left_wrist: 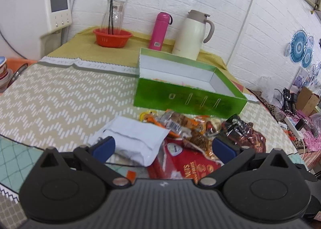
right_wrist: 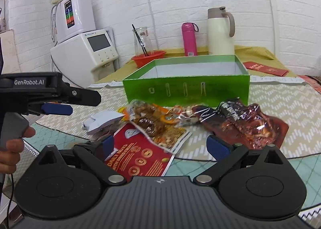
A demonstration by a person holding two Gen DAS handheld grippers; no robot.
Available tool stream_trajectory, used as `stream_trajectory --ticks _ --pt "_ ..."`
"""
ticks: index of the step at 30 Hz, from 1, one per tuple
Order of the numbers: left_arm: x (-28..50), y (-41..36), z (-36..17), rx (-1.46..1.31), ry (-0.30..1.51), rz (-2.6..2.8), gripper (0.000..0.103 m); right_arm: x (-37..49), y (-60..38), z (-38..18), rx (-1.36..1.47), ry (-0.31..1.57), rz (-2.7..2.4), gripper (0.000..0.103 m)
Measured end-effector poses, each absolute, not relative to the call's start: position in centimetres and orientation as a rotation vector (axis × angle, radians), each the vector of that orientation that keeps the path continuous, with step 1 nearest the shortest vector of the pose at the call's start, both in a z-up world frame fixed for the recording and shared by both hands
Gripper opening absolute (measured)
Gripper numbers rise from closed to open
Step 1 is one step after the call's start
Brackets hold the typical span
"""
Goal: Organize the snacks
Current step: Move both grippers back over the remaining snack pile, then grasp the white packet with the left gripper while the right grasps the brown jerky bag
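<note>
- The snacks lie in a loose heap on the counter, just in front of the green box (right_wrist: 186, 86), which stands open and looks empty, or nearly so
- In the heap: a white packet (left_wrist: 132, 138) at the left end, a red nuts bag (right_wrist: 140, 154) nearest the counter's front edge, a clear bag of brown snacks (right_wrist: 148, 120) lying over it, and a dark red foil packet (right_wrist: 246, 126) at the right end
- The left tool (left_wrist: 163, 148) hovers over the white packet and the red nuts bag, fingers spread wide, gripping nothing
- The right tool (right_wrist: 166, 146) hangs over the red nuts bag, likewise spread and empty; a hand (right_wrist: 12, 148) on the left tool's grip shows at the edge of the right wrist view
- Judged step: the start, choosing a first packet, with nothing yet in the box
- Next move likely calls for lowering one tool onto a raised edge or fold, since flat bags give little to pinch, then lifting over the box's front wall
</note>
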State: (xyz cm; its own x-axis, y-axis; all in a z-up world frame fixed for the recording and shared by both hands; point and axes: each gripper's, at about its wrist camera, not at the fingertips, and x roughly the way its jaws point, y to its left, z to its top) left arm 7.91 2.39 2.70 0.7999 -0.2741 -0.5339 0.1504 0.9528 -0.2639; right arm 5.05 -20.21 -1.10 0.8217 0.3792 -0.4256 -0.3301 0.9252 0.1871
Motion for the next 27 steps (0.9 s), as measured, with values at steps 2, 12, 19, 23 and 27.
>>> stream_trajectory --ticks 2,12,19,23,27 --pt "7.3 3.3 1.7 -0.232 0.621 -0.219 0.103 4.4 -19.4 -1.8 0.108 0.486 0.414 0.103" --pt "7.3 7.1 0.5 -0.307 0.617 -0.205 0.103 5.5 -17.3 -1.9 0.045 0.501 0.407 0.103" --pt "10.8 6.9 1.1 -0.253 0.604 -0.273 0.103 6.9 -17.1 -1.2 -0.023 0.473 0.388 0.103" --pt "13.4 7.2 2.7 -0.191 0.579 -0.365 0.103 8.1 -16.6 -0.8 -0.064 0.462 0.401 0.103" --pt "16.8 7.1 3.8 -0.165 0.590 -0.584 0.103 9.3 -15.9 -0.8 -0.107 0.452 0.430 0.103"
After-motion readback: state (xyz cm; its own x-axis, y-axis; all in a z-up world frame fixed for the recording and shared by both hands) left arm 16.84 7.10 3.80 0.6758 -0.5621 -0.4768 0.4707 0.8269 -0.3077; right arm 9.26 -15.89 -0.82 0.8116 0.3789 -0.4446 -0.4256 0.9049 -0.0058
